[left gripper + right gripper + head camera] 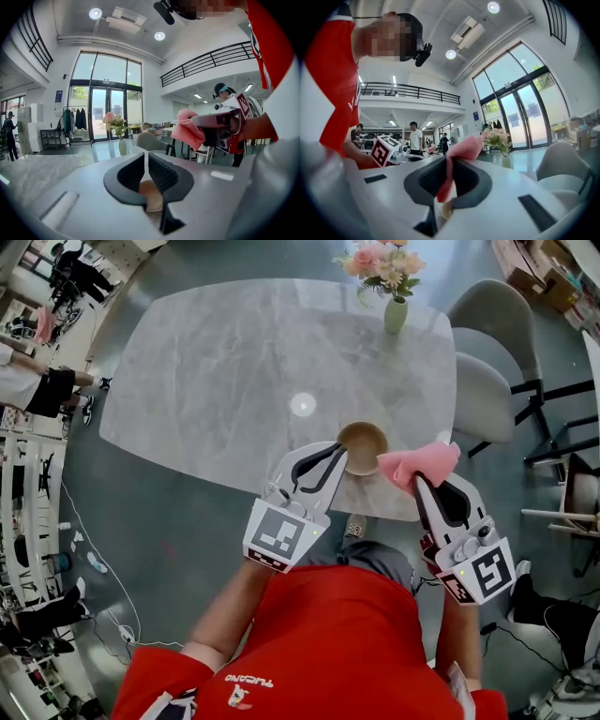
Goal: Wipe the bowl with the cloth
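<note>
Bowl (pixel 363 446) pinched at rim by shut left hand-held gripper (pixel 339 456); cloth (pixel 419 465) clamped in right hand-held gripper (pixel 419 484) alongside; wiping pending; next, cloth down into bowl, rubbing round.

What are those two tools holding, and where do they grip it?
The left tool grips the bowl by its rim; the right tool grips the cloth by a bunched fold.

Bright daylight, fisheye distort. @ edges
</note>
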The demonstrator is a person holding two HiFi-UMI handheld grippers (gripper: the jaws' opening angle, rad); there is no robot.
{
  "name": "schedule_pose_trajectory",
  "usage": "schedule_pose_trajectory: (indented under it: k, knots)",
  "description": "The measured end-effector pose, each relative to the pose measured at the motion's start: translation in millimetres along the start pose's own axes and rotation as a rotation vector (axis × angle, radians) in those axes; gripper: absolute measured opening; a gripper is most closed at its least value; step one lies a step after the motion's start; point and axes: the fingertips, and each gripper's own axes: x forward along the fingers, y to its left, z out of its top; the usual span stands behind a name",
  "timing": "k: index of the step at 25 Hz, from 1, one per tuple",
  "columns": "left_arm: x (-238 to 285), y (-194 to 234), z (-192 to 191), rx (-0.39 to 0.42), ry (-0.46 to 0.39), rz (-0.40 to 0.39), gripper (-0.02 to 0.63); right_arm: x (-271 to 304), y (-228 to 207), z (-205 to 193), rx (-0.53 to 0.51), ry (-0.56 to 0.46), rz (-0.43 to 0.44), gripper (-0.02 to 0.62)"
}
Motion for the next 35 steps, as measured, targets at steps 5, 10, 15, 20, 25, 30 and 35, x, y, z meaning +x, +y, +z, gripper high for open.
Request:
schedule_pose_trajectory:
  k: [5,10,15,20,25,30,35]
  knots:
    - [9,1,-9,-0.023,0.042,0.038,0.008,2,-8,-2,-0.017,0.021,0.04,0.018]
    - [16,5,-20,-0.068,0.1,0.05,0.024,6,-11,-8,-0.029,0.043,0.05,0.018]
    - [26,21,-39,-0.132,0.167,0.049,0.058,17,-11,-18,-0.041,0.071,0.051,0.02]
    - [36,30,-55,-0.186,0.227,0.017,0.071,26,-12,-24,-0.064,0.094,0.03,0.019]
    - [45,32,-74,-0.206,0.299,-0.024,0.098,32,-14,-30,-0.069,0.111,0.0,0.02]
    - [53,33,-94,-0.238,0.379,-0.05,0.11,33,-15,-39,-0.089,0.141,-0.024,0.02]
    - [62,33,-112,-0.302,0.439,-0.082,0.11,38,-16,-49,-0.104,0.165,-0.033,0.019]
